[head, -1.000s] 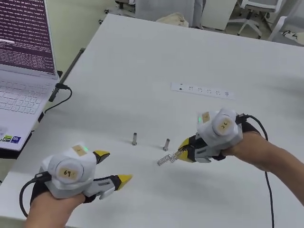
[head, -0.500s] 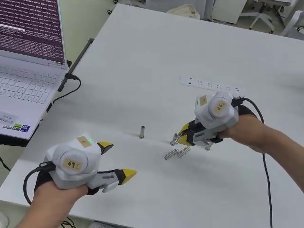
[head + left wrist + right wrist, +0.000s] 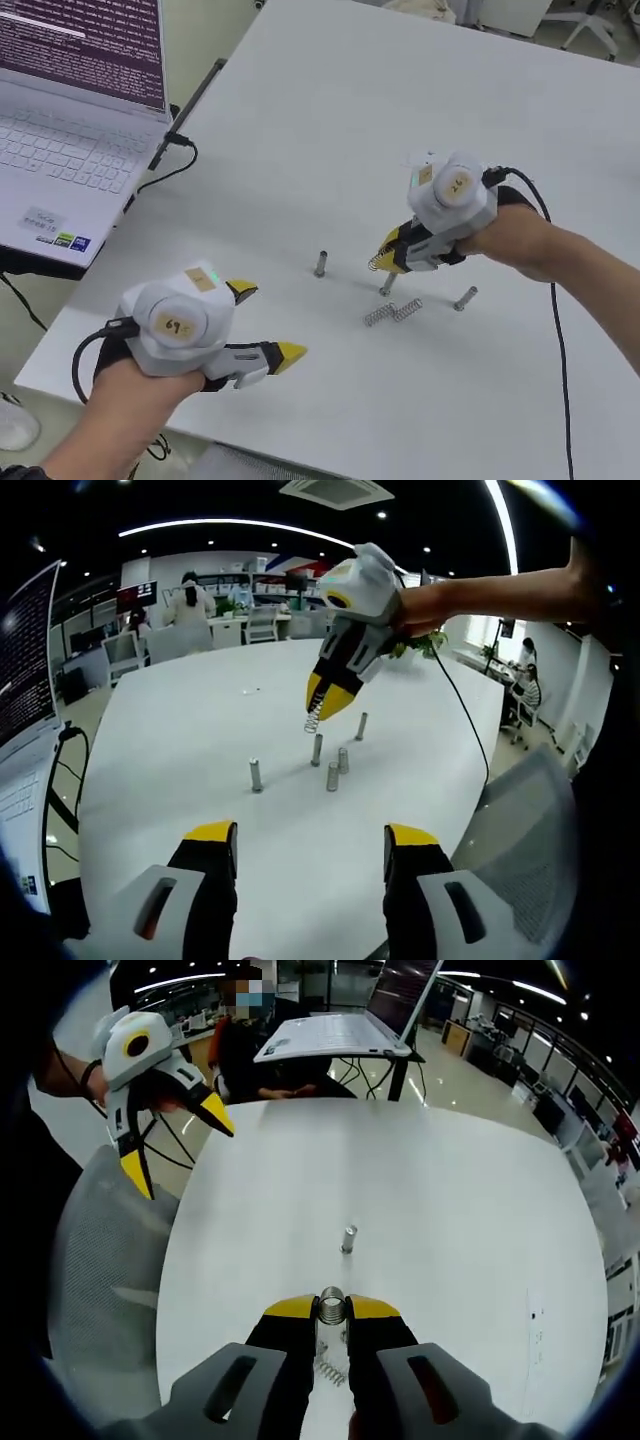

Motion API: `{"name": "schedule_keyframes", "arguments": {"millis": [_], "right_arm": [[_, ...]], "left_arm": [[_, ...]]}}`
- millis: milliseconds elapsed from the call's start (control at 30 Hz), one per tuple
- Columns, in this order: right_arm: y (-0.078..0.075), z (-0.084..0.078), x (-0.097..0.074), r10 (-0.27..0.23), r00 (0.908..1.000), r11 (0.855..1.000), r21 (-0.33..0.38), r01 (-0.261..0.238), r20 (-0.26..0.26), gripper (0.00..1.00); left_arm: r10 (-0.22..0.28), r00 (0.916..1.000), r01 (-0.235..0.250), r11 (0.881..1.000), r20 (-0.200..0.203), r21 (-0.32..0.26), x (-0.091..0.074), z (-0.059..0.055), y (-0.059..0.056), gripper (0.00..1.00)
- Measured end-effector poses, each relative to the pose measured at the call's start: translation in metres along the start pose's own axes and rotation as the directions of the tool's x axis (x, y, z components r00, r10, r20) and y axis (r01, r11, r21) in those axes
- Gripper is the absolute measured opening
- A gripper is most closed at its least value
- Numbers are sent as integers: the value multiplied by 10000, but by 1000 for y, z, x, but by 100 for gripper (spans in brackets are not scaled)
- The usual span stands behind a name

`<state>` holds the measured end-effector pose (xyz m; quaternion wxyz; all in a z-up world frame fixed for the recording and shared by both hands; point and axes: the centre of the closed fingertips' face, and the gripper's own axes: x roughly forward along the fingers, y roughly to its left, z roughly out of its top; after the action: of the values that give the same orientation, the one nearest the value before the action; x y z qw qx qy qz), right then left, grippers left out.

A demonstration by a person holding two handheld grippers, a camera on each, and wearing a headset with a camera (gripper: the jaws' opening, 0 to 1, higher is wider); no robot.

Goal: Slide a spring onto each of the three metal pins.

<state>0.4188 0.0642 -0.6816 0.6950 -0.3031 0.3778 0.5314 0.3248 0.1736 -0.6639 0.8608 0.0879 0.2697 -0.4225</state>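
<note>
Working over the white table [image 3: 300, 120], I have wide bare surface beyond the pins and to the right. The laptop [image 3: 70, 150] and its cable [image 3: 185, 165] crowd the left side, and the near edge runs just under my left gripper [image 3: 268, 321]. That gripper hovers with its jaws spread wide and nothing in them, well apart from the work, so it blocks nothing.

My right gripper [image 3: 392, 262] is clamped on a spring [image 3: 377, 262], held just above the middle pin [image 3: 388, 285]. The left pin [image 3: 321, 264] and the right pin [image 3: 466, 298] stand bare on either side. Two loose springs [image 3: 406, 309] lie on the table just in front of the middle pin.

To do this well, I think I should bring the spring's open end square over the pin top, with the coil in line with the pin, then lower it straight. A slant could catch a coil on the tip or knock the pin over. I would let go only once the coils surround the pin, and lift away upward, clear of the loose springs.
</note>
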Motion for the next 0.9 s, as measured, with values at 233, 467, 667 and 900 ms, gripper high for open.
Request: {"name": "schedule_keyframes", "arguments": {"millis": [233, 467, 667, 900], "right_arm": [[0, 12, 12, 128, 9999, 9998, -166, -128, -41, 9], [-5, 17, 23, 295, 9995, 9988, -382, -299, -133, 9], [-8, 22, 28, 275, 9996, 9986, -455, -280, -115, 9], [-10, 29, 37, 308, 9994, 9978, -587, -315, -130, 9]], "left_arm": [[-59, 10000, 59, 10000, -32, -16, 0, 0, -1, 58], [-137, 9999, 136, 9999, -80, -68, 0, -2, -4, 58], [-132, 9998, 131, 9999, -132, -75, -1, -3, -5, 59], [-179, 9997, 179, 9998, -147, -55, 0, -3, -6, 59]]}}
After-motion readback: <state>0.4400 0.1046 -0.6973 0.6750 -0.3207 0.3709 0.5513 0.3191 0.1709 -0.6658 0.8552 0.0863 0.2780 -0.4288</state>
